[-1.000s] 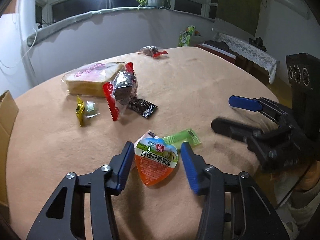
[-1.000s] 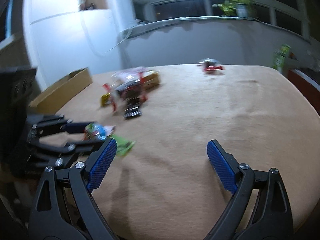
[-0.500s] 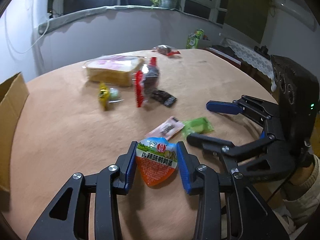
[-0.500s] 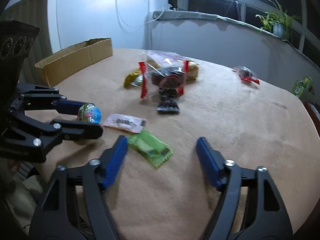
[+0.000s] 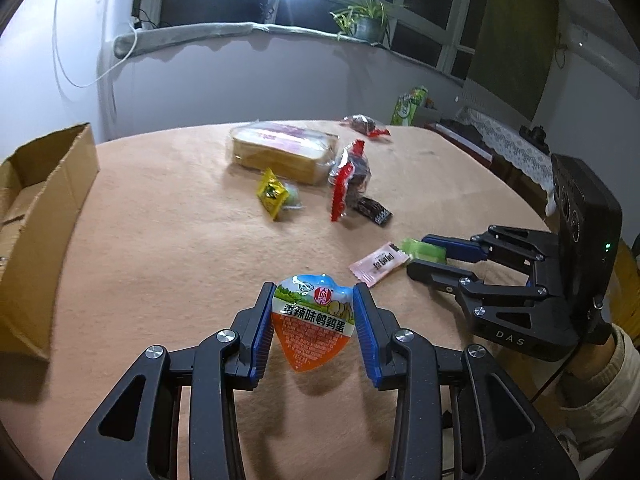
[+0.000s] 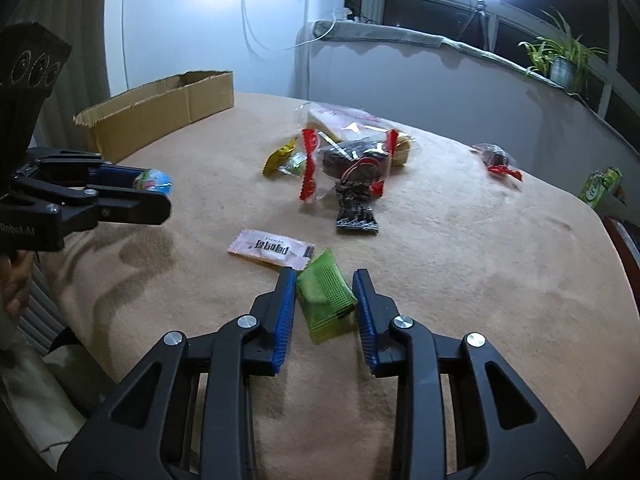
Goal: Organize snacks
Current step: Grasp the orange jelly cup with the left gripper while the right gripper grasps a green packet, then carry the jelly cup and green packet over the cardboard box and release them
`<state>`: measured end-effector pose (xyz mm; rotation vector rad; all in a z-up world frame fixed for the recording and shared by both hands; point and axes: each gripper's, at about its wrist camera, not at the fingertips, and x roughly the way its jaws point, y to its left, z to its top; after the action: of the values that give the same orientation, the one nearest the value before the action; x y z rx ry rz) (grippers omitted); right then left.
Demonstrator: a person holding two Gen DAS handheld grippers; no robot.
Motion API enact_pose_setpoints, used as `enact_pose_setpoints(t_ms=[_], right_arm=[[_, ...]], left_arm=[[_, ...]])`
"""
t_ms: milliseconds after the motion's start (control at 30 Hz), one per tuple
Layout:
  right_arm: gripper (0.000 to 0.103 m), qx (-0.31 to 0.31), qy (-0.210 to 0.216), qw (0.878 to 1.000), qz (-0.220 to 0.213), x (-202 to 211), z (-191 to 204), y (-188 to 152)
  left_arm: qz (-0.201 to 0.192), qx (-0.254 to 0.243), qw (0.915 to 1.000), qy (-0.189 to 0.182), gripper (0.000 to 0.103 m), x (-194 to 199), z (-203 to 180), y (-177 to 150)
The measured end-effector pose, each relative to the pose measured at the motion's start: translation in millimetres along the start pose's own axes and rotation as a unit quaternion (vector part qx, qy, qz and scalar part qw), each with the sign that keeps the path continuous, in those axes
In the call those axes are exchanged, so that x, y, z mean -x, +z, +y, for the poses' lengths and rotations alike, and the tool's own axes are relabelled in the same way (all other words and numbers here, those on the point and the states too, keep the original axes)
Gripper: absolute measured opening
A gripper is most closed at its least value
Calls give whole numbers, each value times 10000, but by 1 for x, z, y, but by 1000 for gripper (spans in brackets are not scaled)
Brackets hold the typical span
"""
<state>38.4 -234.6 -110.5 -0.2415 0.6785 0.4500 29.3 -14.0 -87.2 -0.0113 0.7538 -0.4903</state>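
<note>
Judging by its look, the orange egg snack pack (image 5: 313, 322) is a light, sealed plastic cup with a stiff rim and a smooth film lid, so it may slip if squeezed on the film; the sides of the rim, where the left gripper (image 5: 313, 334) has it now, seem the best place. Its blue fingers (image 5: 262, 332) are closed against both sides of this pack, which is lifted clear of the tabletop (image 5: 168, 248), with its shadow below. The green packet (image 6: 326, 304) is thin, soft and crinkly, probably very light, and should be taken across its narrow width. It lies flat on the tabletop between the fingers of the right gripper (image 6: 325, 312), which are closing around it; I cannot tell if they press it yet. The left wrist view shows the printed lid and the inside of the cardboard box (image 5: 36, 216) at the tabletop's left edge. The right wrist view shows instead the green packet's ribbed surface and the pink sachet (image 6: 272, 248) just beside it.
</note>
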Motion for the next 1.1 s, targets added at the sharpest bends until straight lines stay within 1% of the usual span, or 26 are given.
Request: enact_pose_setpoints(t_ms=[133,267,400,567,733,933,1100], right_arm=[[30,-111,-126,9998,-79,8,-5,4],[30,-235,-212,9992,-259,19,-10,13],[30,-270,-235,9984,-434,27,-9,26],[30,-179,-139,9978,-615,29,3,46],[30,-104,63,9969,-772,25,21,66],[30,36,318,9962,-815,11,51,90],[30,172,658,9937,-885,-5,85,117]], left_arm=[[-118,41,9999,-17,36,8,6,2],[-256,80,9996,-13,36,16,10,6],[-374,112,9992,52,36,24,17,10],[-585,199,9979,175,36,38,31,14],[-804,305,9957,336,36,55,50,16],[-1037,460,9923,501,36,73,73,16],[-1232,638,9877,728,36,88,102,15]])
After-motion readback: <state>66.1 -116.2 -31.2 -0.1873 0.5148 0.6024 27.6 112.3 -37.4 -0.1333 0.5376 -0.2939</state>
